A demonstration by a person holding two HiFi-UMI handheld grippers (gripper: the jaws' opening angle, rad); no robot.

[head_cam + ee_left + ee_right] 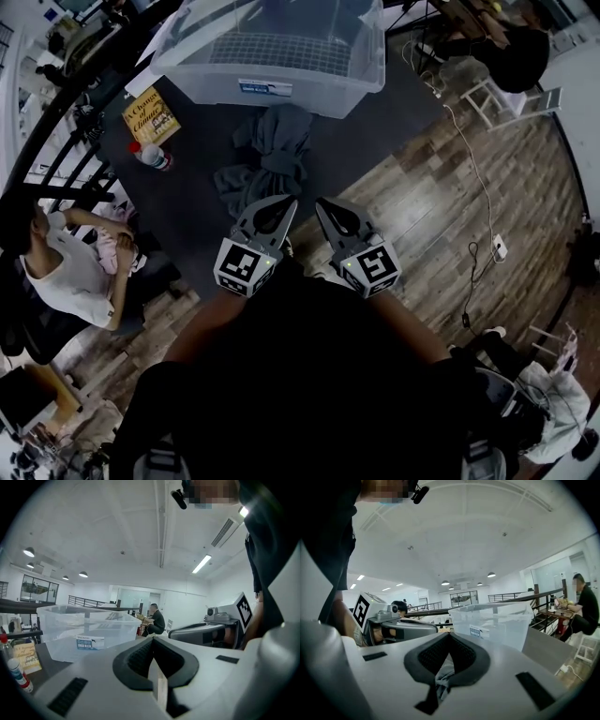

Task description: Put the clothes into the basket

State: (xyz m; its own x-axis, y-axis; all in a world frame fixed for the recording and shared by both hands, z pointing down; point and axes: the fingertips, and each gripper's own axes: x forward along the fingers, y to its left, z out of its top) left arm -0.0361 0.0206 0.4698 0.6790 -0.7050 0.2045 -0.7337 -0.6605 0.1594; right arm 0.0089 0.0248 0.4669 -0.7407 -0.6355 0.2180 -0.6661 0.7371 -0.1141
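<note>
While the clothes (269,150), a rumpled dark grey heap, lie on the dark surface just in front of the basket (217,81), nothing of the job can be counted as done. The clear plastic basket looks empty from above, and no cloth shows through its walls. From where I stand, the whole task is still ahead: pick up the heap, carry it over the near rim and drop it in. Further out from the basket, on the person's side of the clothes, the left gripper (284,206) and the right gripper (325,208) hang side by side and aim at the heap, though neither touches it. Both are clenched with nothing in them. The left jaws meet on empty air, and the right jaws look closed the same way, with a bit of grey cloth showing through the gap beyond them rather than pinched between them. I judge that they must open before any grasp. Off to the left of the basket, a yellow book (150,114) and a bottle (150,156) lie on the same surface, clear of the path.
</note>
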